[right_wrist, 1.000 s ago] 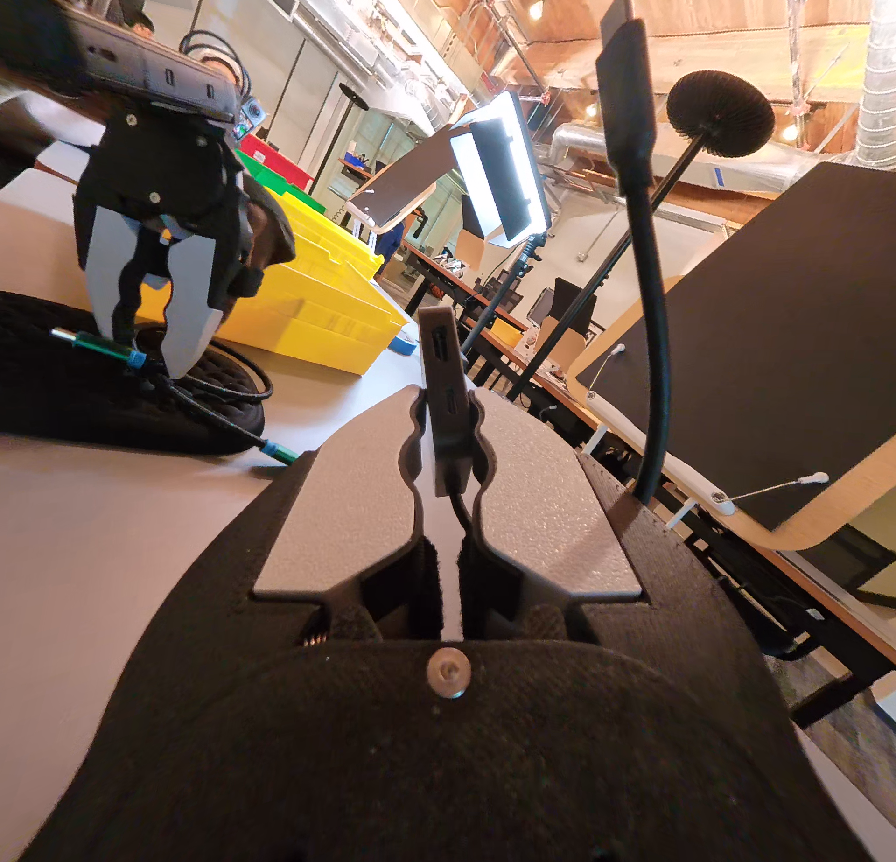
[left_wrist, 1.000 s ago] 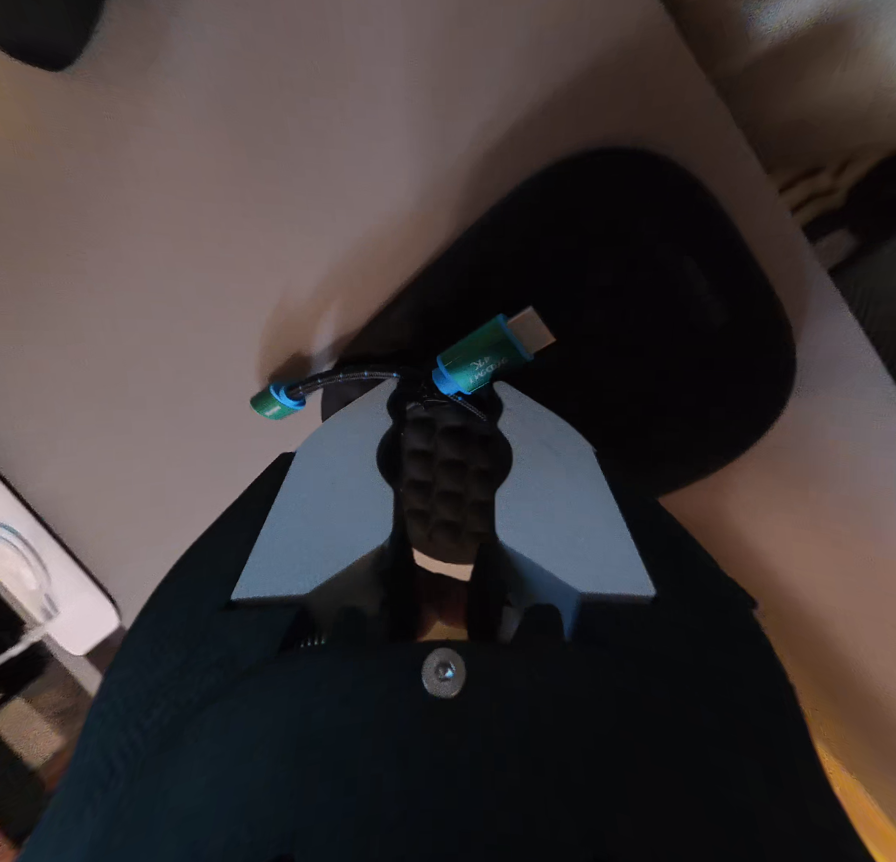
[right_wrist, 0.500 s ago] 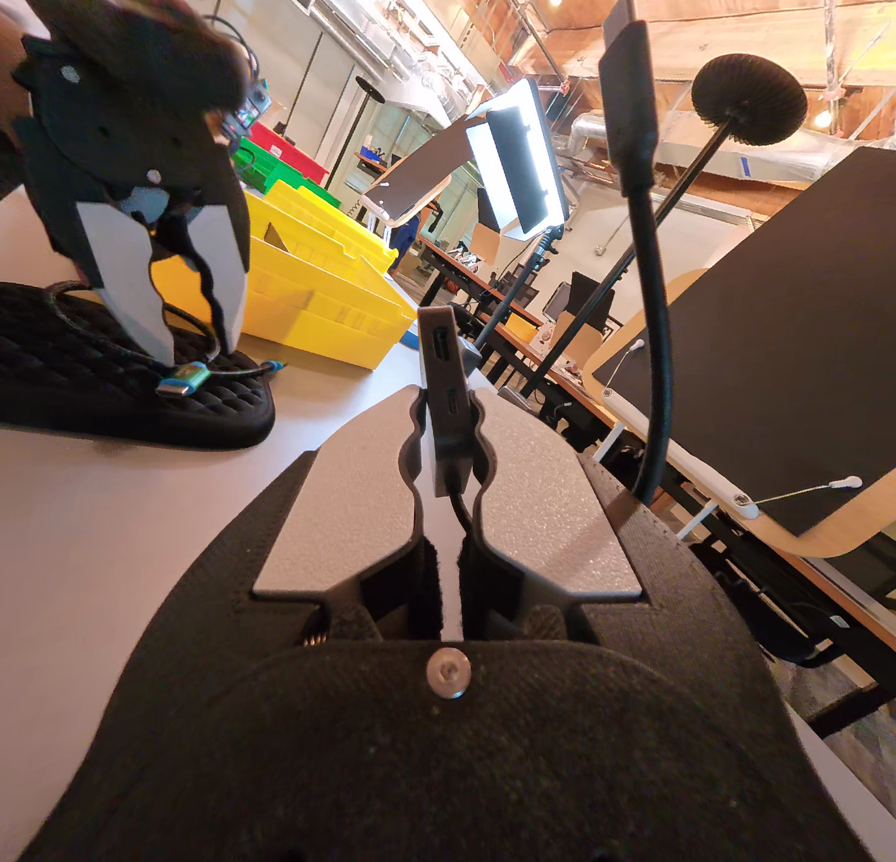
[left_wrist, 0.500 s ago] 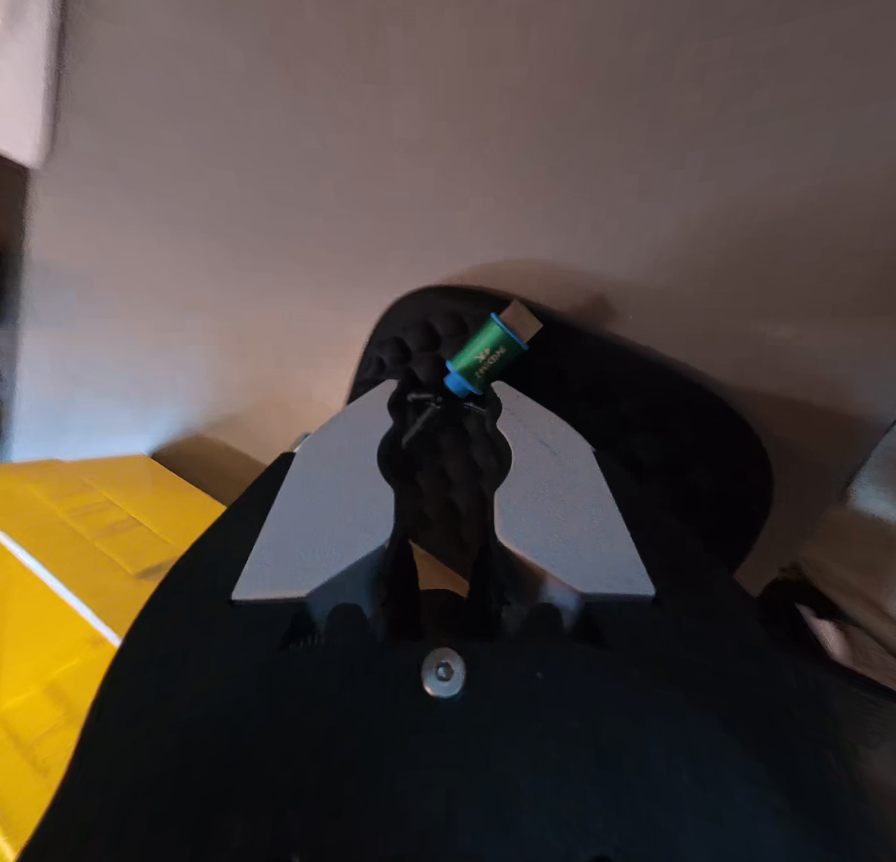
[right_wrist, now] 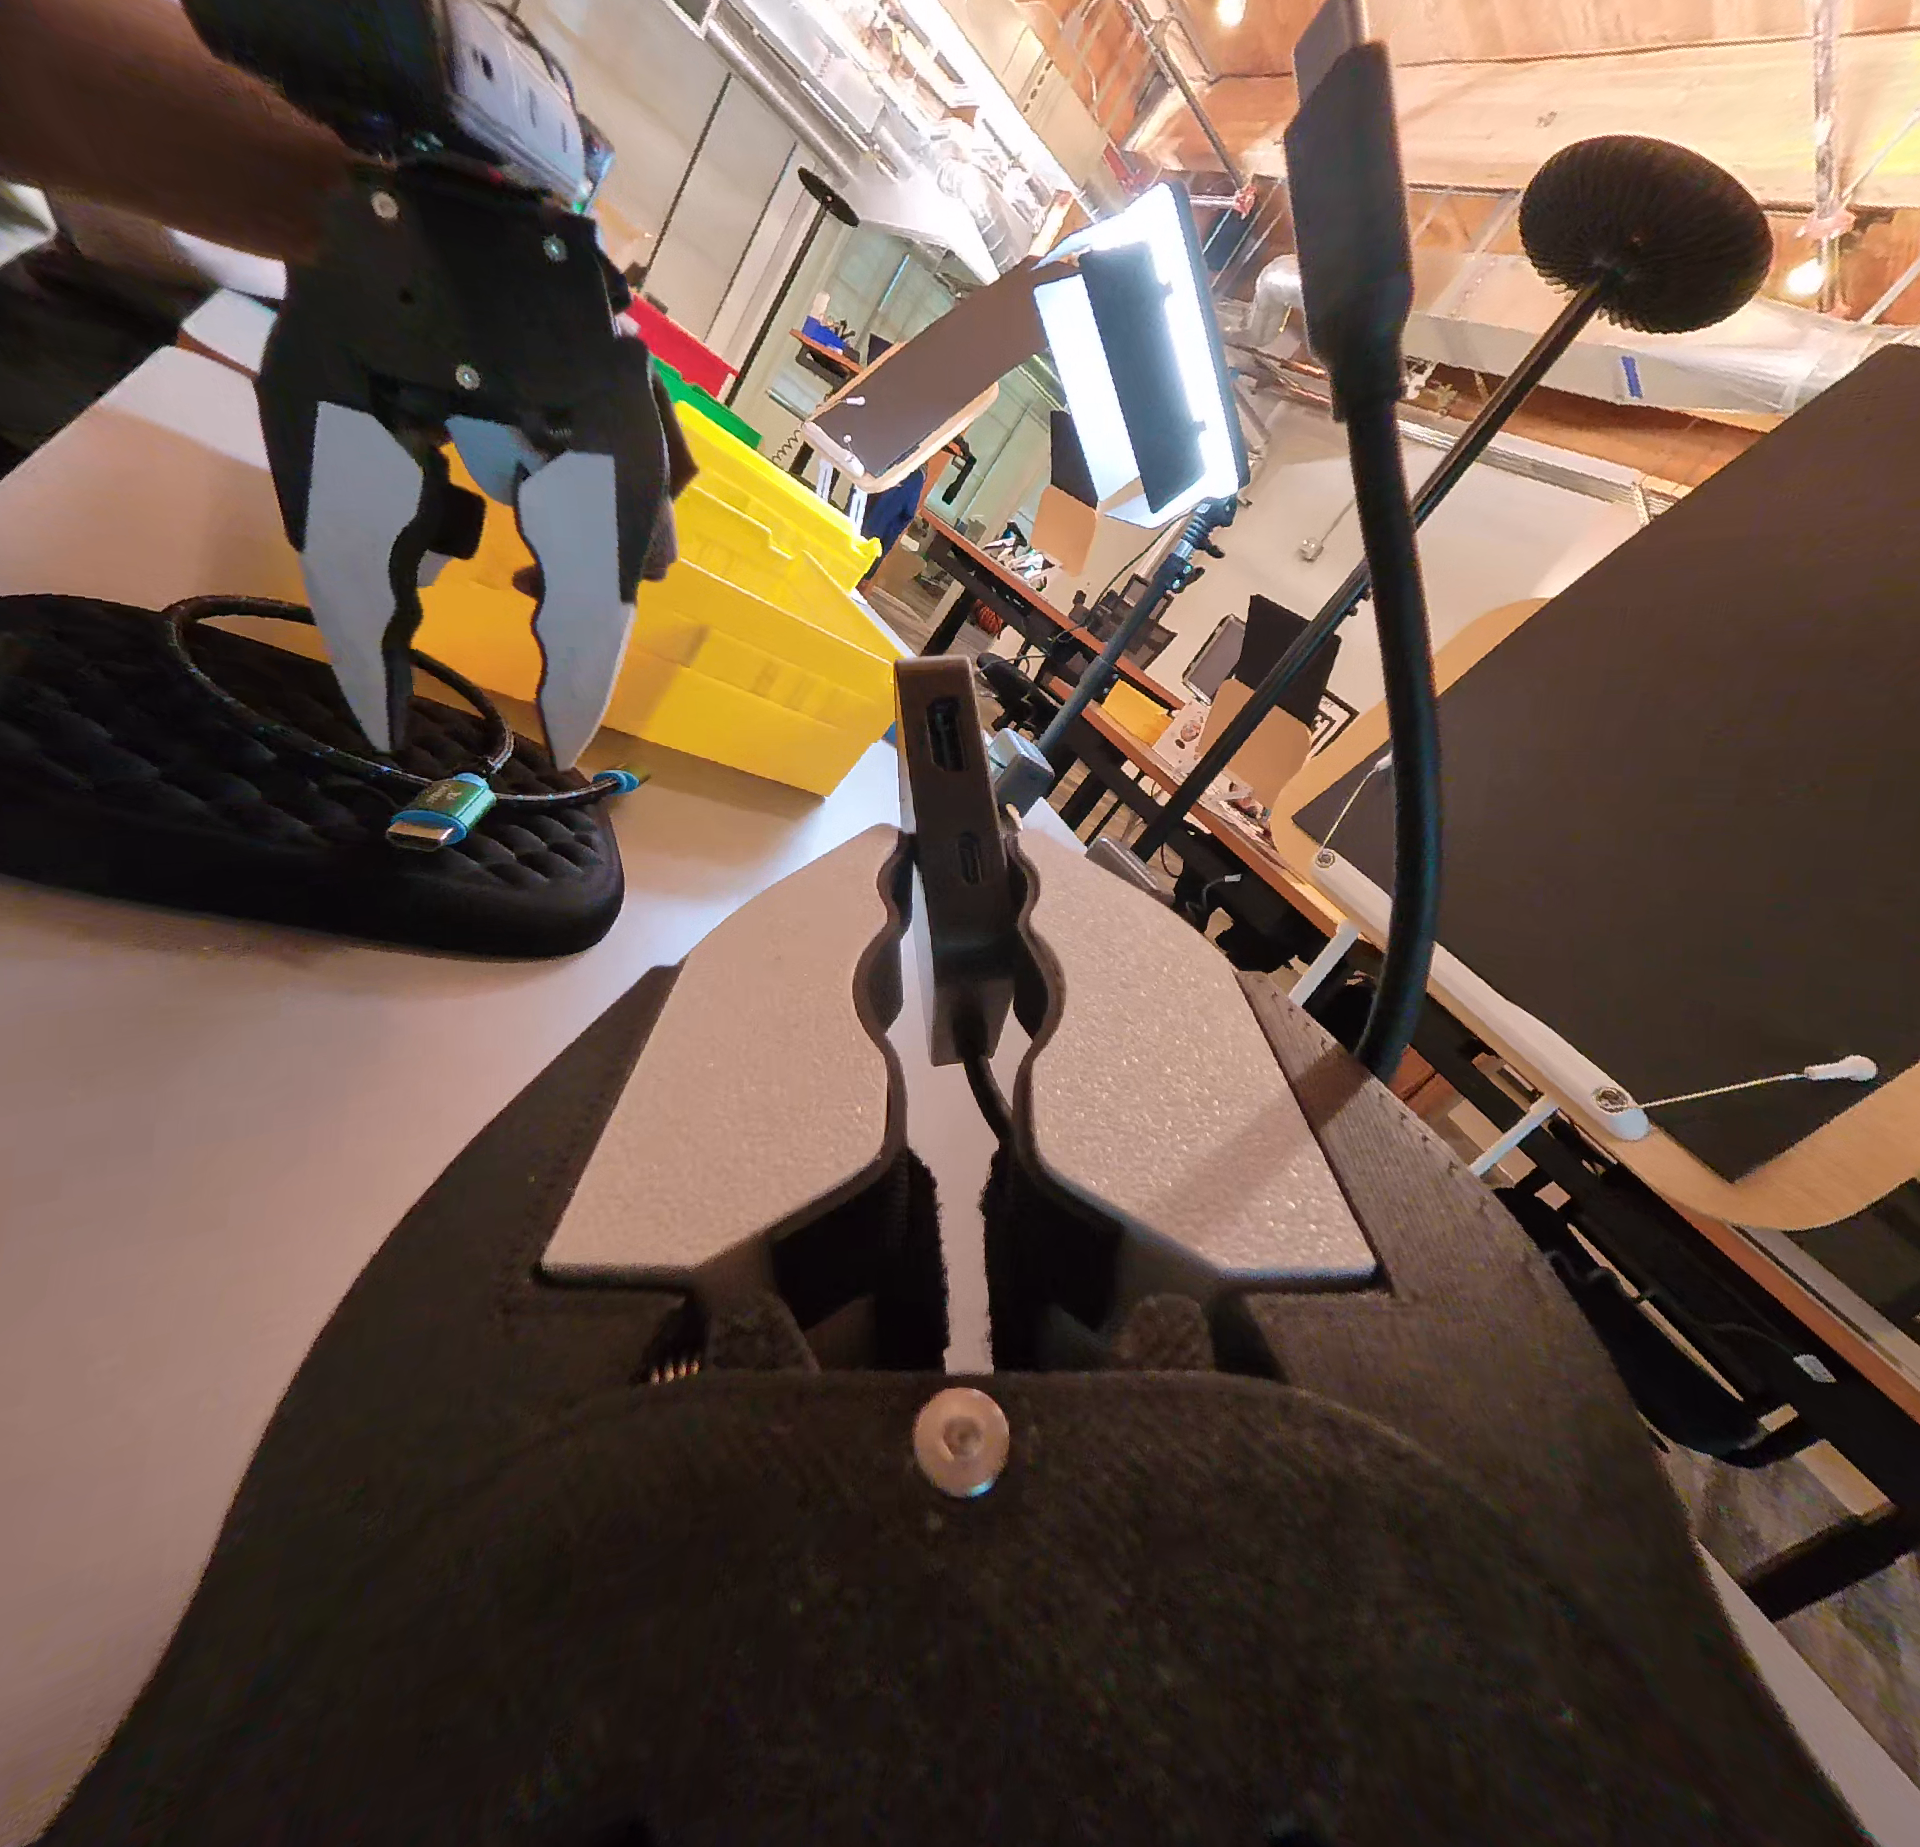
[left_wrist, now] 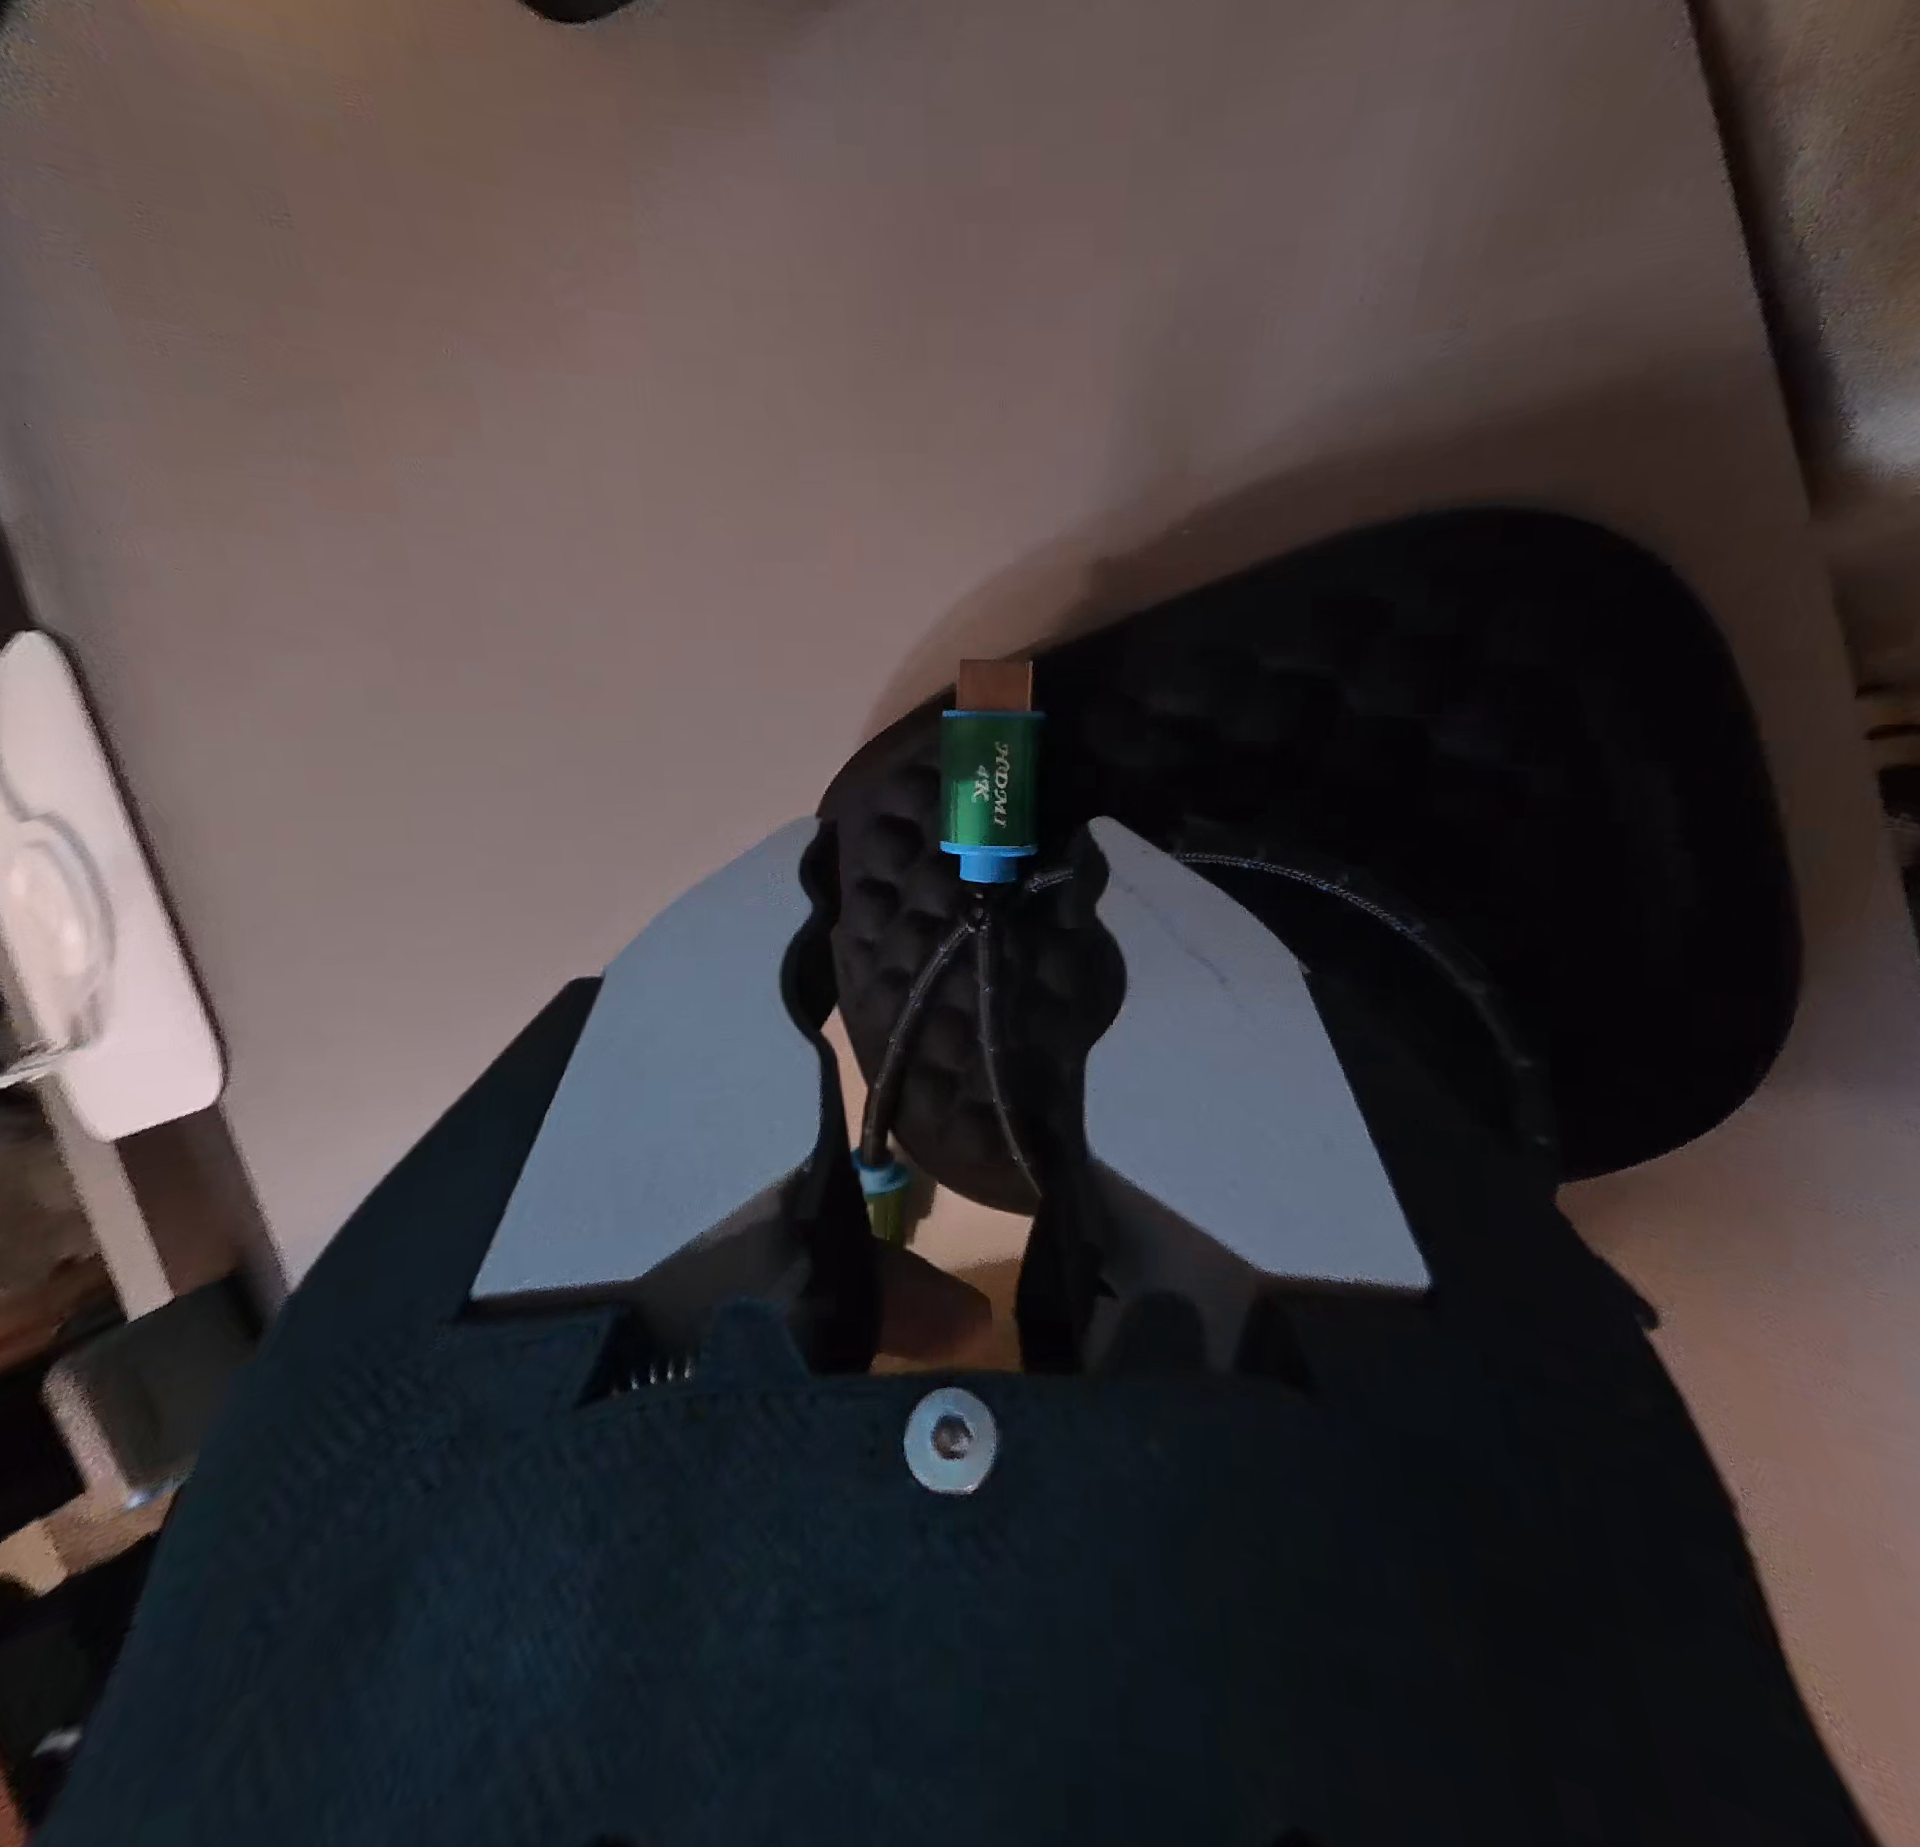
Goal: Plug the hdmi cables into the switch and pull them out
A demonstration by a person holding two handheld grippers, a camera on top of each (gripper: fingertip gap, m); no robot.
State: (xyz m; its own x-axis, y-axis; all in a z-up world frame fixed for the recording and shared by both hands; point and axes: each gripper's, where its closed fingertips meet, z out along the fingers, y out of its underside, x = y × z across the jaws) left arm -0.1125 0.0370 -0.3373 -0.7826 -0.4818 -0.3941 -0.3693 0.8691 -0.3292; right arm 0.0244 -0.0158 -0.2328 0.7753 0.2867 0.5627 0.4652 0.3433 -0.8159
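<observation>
From the left wrist view, the left gripper hangs over the black quilted pad with its fingers spread apart and nothing between them; the green HDMI plug lies on the pad just beyond the fingertips, metal tip pointing away, and its braided cable runs back across the pad between the fingers to a second green plug at the pad's near edge. The pad sits on the pale desk. From the right wrist view, the right gripper is clamped on the grey switch, holding it upright well to the right of the pad, with an empty port facing the pad and its own black lead arching up beside it. The left gripper shows there too, fingertips just above the cable loop on the pad, the plug lying just in front of them. The step in hand looks like picking up the plug, nothing yet being inserted. The next move likely calls for lowering onto the plug's green body, closing squarely, then lining its tip with the port.
</observation>
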